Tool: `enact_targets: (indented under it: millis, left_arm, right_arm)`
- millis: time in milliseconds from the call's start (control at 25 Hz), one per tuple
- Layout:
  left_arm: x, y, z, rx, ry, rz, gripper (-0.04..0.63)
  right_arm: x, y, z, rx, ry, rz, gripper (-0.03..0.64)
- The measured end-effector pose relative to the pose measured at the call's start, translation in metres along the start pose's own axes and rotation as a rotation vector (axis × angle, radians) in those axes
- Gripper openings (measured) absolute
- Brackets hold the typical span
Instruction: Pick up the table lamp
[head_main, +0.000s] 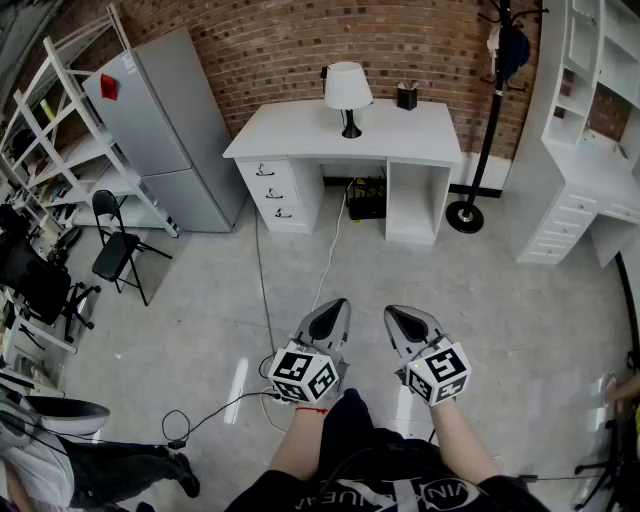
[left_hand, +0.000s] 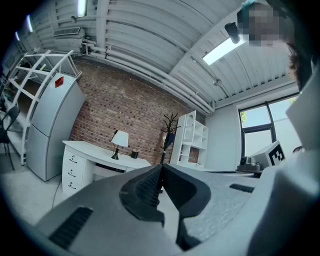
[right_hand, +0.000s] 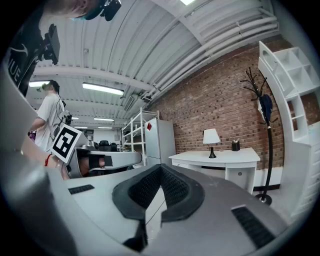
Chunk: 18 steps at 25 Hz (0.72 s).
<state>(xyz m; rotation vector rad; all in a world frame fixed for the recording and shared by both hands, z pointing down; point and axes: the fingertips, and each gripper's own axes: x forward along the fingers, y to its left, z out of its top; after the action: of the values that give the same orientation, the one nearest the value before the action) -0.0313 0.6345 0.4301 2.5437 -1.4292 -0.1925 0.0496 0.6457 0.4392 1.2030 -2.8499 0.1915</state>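
Both grippers sit lowest in the head view, held side by side over the concrete floor. The left gripper and the right gripper each have their jaws pressed together with nothing between them. The table lamp stands well apart from both, straight ahead across the room. It is upright on the white desk, near the back edge by the brick wall, with a small black pen holder just to its right. A grey fridge stands left of the desk, and a black coat stand and white shelving stand to its right. Only the left gripper view shows a tall window. Only the right gripper view shows a person in a white shirt standing off to the side.
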Motion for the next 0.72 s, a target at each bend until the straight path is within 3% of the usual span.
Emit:
enact_targets:
  millis: [320,560,720]
  left_arm:
    - [0.041,0.033,-0.003,-0.005,0.003,-0.002,0.006]
    - [0.099,0.075,-0.010,-0.018,0.025,-0.019,0.006]
    - [0.146,0.105,0.008,-0.016,0.016,-0.031,0.006]
  right_arm:
    - [0.043,-0.031,-0.002,-0.017,0.014,-0.008,0.002]
    - [0.096,-0.080,-0.010,-0.018,0.047,-0.025,0.002]
    - [0.137,-0.115,0.004,-0.019,0.046,-0.038,0.002]
